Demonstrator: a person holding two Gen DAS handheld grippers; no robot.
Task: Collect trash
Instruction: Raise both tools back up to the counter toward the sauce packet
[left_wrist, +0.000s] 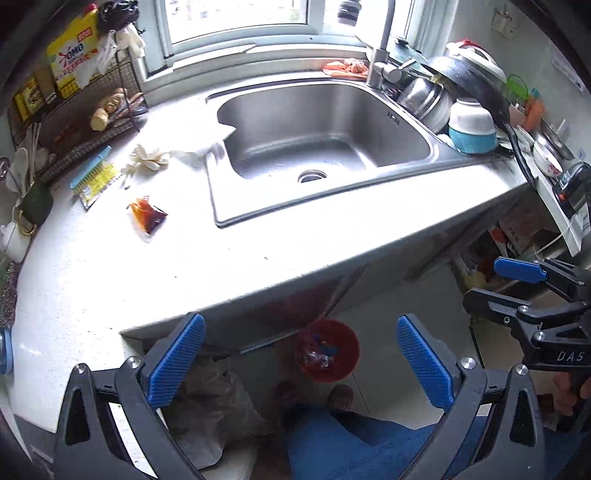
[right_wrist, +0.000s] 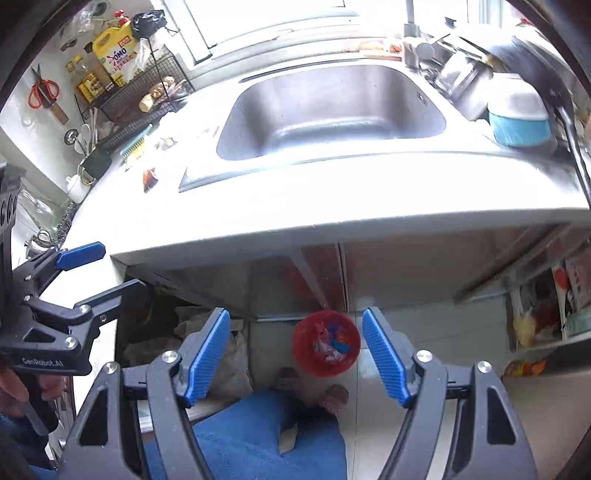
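left gripper (left_wrist: 301, 363) and right gripper (right_wrist: 295, 356) both wide open and empty, hanging off the counter edge above the red bin (right_wrist: 326, 342) on the floor, likely between drops, with sauce packet (left_wrist: 147, 215) and wrapper (left_wrist: 96, 182) left on the counter (left_wrist: 258, 240) beside the sink (left_wrist: 325, 136).

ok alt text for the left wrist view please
The open left gripper hangs empty over a red bin on the floor below a white counter. On the counter left of the steel sink lie a sauce packet, a yellow wrapper and garlic peels.
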